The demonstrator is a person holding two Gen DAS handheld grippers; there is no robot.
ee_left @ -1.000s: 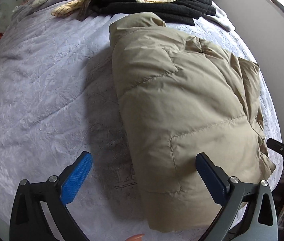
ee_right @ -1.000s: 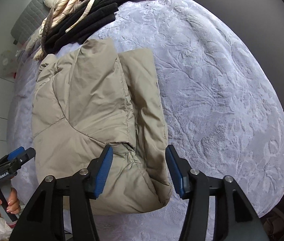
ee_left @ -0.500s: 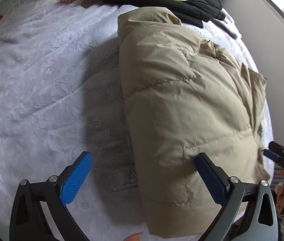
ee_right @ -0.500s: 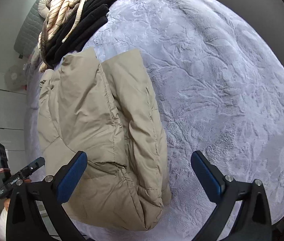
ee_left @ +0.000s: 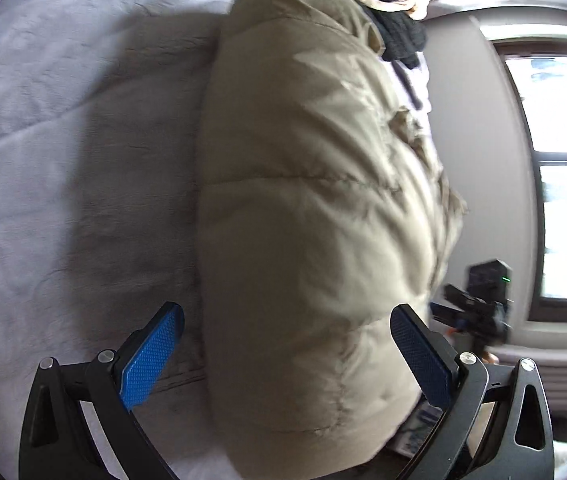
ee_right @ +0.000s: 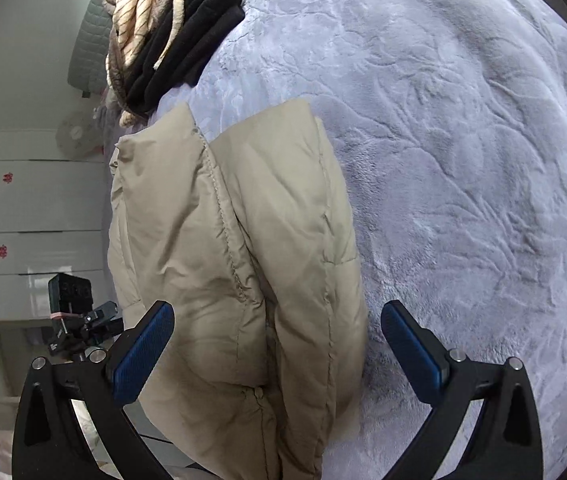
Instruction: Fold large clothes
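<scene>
A beige puffer jacket lies folded into a thick bundle on a pale lilac bed cover. It also shows in the right wrist view, with its near end at the bed's front edge. My left gripper is open, low at the jacket's near end, its jaws either side of the bundle's left part. My right gripper is open, jaws wide either side of the jacket's right near end. Neither holds anything. Each gripper shows small in the other's view: the right one, the left one.
A pile of folded black and striped cream clothes sits at the far end of the bed, just beyond the jacket. A window and grey wall lie to the right. White cabinets stand to the left. Bed cover stretches right of the jacket.
The right gripper has opened wide from a narrower gap. Both grippers have dropped low and close to the jacket's near end, so the views now look along the bed.
</scene>
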